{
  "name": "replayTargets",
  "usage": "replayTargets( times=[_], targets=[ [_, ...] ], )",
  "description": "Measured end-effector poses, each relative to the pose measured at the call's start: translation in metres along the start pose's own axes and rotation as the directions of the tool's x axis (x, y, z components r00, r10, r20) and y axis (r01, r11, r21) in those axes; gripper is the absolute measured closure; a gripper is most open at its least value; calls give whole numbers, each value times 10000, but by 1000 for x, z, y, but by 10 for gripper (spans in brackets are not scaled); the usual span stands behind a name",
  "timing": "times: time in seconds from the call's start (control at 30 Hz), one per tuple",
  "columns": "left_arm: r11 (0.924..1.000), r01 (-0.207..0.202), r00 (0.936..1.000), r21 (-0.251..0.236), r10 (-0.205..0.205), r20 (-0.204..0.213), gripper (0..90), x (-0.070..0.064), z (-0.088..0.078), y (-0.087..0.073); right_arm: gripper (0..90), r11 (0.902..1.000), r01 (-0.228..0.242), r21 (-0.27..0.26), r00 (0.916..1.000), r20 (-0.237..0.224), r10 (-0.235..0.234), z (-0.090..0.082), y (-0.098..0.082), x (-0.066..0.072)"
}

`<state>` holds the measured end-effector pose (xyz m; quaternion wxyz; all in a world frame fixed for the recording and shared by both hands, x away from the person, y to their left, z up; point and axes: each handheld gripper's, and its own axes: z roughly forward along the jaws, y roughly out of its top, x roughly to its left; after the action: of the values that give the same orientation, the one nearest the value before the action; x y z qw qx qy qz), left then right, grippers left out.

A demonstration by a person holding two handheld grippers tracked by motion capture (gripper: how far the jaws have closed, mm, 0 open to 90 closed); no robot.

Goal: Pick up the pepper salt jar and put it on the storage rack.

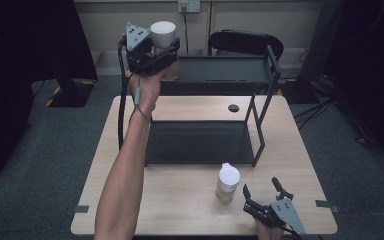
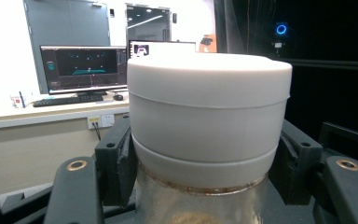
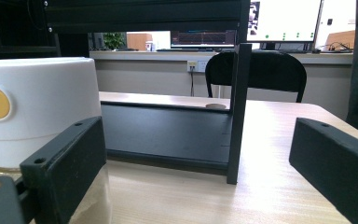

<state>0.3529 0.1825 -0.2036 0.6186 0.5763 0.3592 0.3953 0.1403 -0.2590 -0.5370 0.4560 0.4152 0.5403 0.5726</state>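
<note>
Left gripper (image 1: 166, 50) clamps white-capped jar (image 1: 163, 35) at top shelf (image 1: 230, 70), jar base hidden. Right gripper (image 1: 263, 187) gapes wide beside second jar (image 1: 228, 181), bottom cut off.

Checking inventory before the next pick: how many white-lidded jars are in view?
2. One jar is clamped in the left gripper, held up by the top shelf of the black rack. The other jar stands on the table, beside the open right gripper.
</note>
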Motion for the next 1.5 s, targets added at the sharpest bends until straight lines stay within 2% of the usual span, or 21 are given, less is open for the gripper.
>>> replayTargets(
  times=[0.13, 0.2, 0.23, 0.27, 0.33, 0.53, 0.83, 0.97, 1.03, 1.1, 1.17, 1.23, 1.33, 1.5],
  targets=[
    [10000, 67, 10000, 44, -67, -13, 348, 1, 1, 0, 27, 10000, 4, 0, 10000, -1, -4, 0, 0, 0],
    [9995, -52, 9999, 318, 54, -87, 347, 1, 2, 2, 27, 10000, 7, -6, 10000, -3, -7, 0, 0, 0],
    [9999, -31, 10000, 170, 31, 12, 347, 3, 2, -1, 27, 10000, 7, -1, 10000, -2, -7, 0, 0, 0],
    [9999, 68, 9999, 155, -66, -113, 347, 2, 2, -1, 27, 10000, 6, 3, 10000, -2, -6, 0, 0, 0],
    [9998, 19, 9997, 174, -15, -230, 347, 0, 3, -1, 27, 10000, 17, -5, 10000, -6, -17, 0, 0, 0],
    [9994, -58, 9999, 338, 62, -131, 347, 1, 5, 2, 27, 10000, 13, -1, 10000, -3, -13, 0, 0, 0],
    [9996, 27, 10000, 294, -29, 85, 341, 7, 5, 1, 27, 10000, 17, -6, 10000, -6, -17, 0, 0, 0],
    [10000, 39, 9999, 62, -39, 97, 272, 6, 5, -1, 27, 10000, 18, -7, 10000, -7, -18, 0, 0, 0],
    [10000, -32, 10000, 70, 32, -53, 221, 3, 5, 0, 27, 10000, 17, -6, 10000, -6, -17, 0, 0, 0],
    [9999, 168, 9998, 3, -168, -101, 199, 3, 4, 0, 27, 10000, 18, -8, 10000, -7, -18, 0, 0, 0],
    [9995, 298, 9995, -107, -299, -136, 125, 3, 2, -1, 27, 10000, 10, -4, 10000, -14, -10, 0, 0, 0],
    [9997, 224, 9995, -131, -227, -237, 107, 0, 1, 0, 27, 10000, 22, -7, 10000, -14, -22, 0, 0, 0],
    [9996, 151, 9990, -250, -161, -422, 11, -5, -2, -1, 27, 10000, 27, -6, 10000, -13, -27, 0, 0, 0],
    [9989, -121, 9990, -463, 101, -438, 1, -8, -9, -5, 27, 10000, 38, -14, 10000, -9, -38, 0, 0, 0]
  ],
)
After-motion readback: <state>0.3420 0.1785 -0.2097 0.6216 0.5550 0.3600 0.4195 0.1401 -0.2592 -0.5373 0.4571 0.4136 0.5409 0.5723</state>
